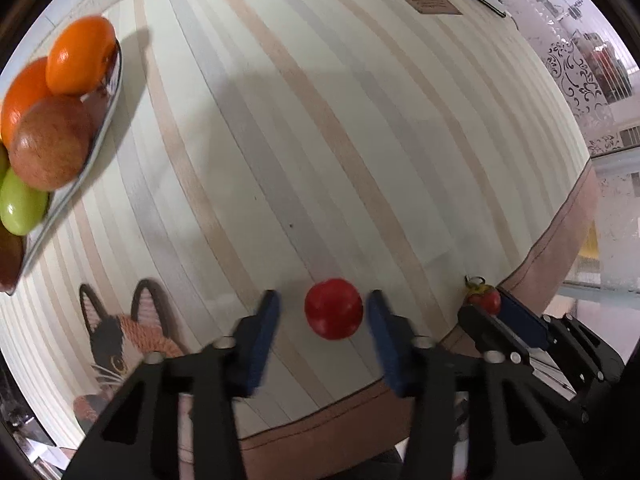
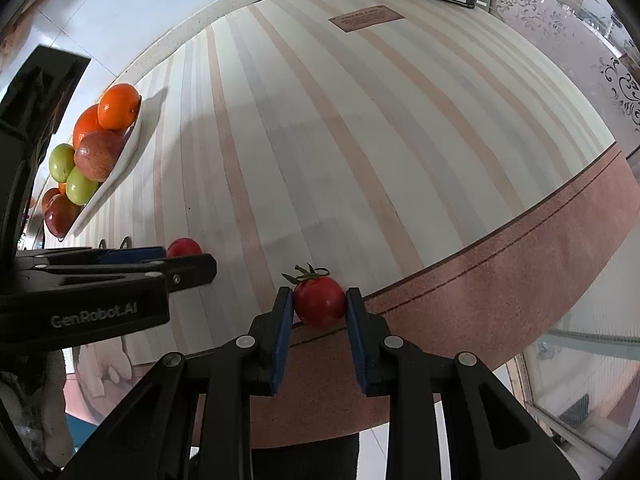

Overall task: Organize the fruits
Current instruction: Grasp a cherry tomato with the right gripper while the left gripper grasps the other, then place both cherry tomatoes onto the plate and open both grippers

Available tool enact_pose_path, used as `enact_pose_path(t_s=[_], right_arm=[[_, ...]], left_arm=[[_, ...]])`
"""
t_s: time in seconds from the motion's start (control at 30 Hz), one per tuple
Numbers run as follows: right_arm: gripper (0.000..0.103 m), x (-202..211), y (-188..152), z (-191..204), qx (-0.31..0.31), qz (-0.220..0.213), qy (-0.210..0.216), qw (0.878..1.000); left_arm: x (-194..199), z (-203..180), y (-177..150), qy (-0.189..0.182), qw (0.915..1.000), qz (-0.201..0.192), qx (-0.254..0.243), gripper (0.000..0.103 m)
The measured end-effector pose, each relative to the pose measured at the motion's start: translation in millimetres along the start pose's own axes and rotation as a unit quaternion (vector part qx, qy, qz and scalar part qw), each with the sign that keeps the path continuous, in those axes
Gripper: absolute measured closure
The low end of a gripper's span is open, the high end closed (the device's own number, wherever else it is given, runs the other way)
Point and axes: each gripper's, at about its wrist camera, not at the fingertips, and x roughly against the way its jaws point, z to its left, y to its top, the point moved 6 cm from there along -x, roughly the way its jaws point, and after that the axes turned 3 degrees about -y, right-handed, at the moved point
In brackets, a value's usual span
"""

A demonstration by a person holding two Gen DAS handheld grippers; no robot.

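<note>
Far off at the left, a white dish (image 2: 120, 168) sits on the striped surface (image 1: 320, 120), heaped with two oranges (image 1: 80, 54), a reddish apple (image 1: 50, 142), green fruits (image 1: 20, 210) and darker red ones at its near end. Printed on the cloth near that corner is a cat's face (image 1: 116, 336). Right of it, the left claw (image 1: 322, 314) stands released, its blue pads either side of a smooth red tomato (image 1: 333, 308); the right pad is at the skin, the left pad clear of it. Further right, by the pink border of the cloth, the right claw (image 2: 319, 304) is clenched on a second red tomato with a green stem (image 2: 319, 300), both pads pressed against its sides. Toward the far right edge lies a brown label (image 2: 366, 17).
</note>
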Motion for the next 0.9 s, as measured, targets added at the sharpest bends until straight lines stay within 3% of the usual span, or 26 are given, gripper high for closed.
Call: enact_pose_path(t_s=[0.07,0.2,0.57,0.7,0.9], right_arm=[[0.074,1.2,-0.5,-0.6,0.001,-0.001,-0.001,1.0],[0.074,5.1,-3.0,-0.1,0.005,0.0,0.0,1.0],[0.074,22.8,9.2,26.1,0.019,-0.013,0.032,0.999],[0.074,29.4,20.3,57.9,0.049,-0.02,0.057,0.997],[0.074,25.9,42.0,140.7,0.1,-0.01,0.134,0.986]], left_arm=[[0.1,-0.1,4.0,-0.002,1.0,-0.004,-0.001,0.076],[5.0,1.0,2.7,-0.006,0.9999,-0.014,0.008,0.078],[57.9,82.5,-32.0,-0.028,0.9944,-0.054,0.086,0.078],[87.4,114.1,-41.3,-0.033,0.9894,-0.077,0.119,0.078],[128.6,171.8,-44.4,-0.028,0.978,-0.116,0.171,0.078]])
